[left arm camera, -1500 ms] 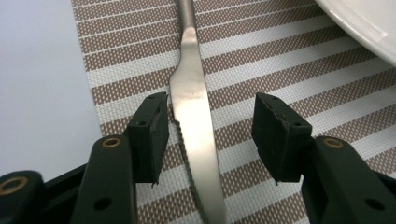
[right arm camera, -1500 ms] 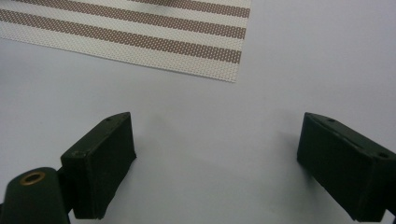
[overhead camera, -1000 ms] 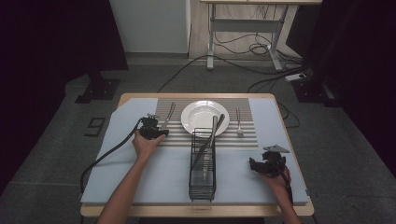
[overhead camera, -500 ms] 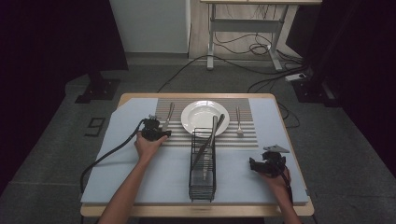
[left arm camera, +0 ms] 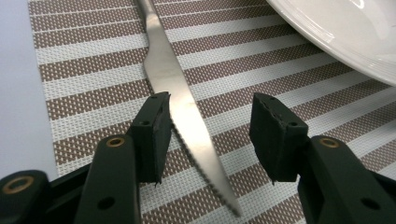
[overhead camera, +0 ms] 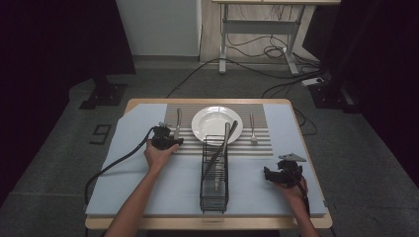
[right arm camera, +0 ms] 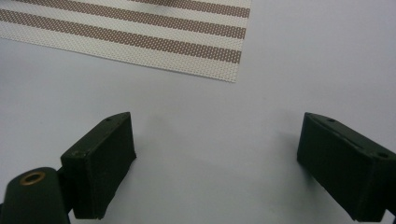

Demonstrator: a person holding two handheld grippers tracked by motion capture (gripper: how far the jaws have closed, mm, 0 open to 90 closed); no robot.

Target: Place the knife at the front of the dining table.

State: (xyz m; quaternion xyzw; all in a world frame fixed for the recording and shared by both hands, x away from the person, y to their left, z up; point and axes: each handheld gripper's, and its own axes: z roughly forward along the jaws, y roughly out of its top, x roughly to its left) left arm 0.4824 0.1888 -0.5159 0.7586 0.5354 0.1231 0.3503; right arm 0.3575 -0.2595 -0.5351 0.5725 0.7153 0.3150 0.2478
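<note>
Straddling the serrated blade of a silver table knife (left arm camera: 180,109), the left hand-held gripper (left arm camera: 208,133) has its jaws apart and they've just been closing in a bit, with the blade between them. One black pad (left arm camera: 152,135) looks right up against the blade's edge; the other one is clear of it, so no real squeeze yet. The knife lies flat on a brown-and-white striped woven placemat (left arm camera: 93,88), just off the 9 o'clock side of a round white plate (overhead camera: 217,124). In the high view that gripper (overhead camera: 165,139) sits at the knife's (overhead camera: 177,123) near end, at about 10 o'clock on the bench (overhead camera: 306,219), which is covered by a pale blue sheet (overhead camera: 128,182).

The right hand-held gripper (overhead camera: 279,174) rests over at about 4 o'clock, jaws wide apart with nothing but bare blue sheet between them (right arm camera: 217,163).

A black wire rack (overhead camera: 214,177) stands in the middle, at the plate's 6 o'clock, with a dark-handled utensil (overhead camera: 225,143) leaning out of it toward the plate. A silver fork (overhead camera: 252,128) lies on the placemat at the plate's 3 o'clock.
</note>
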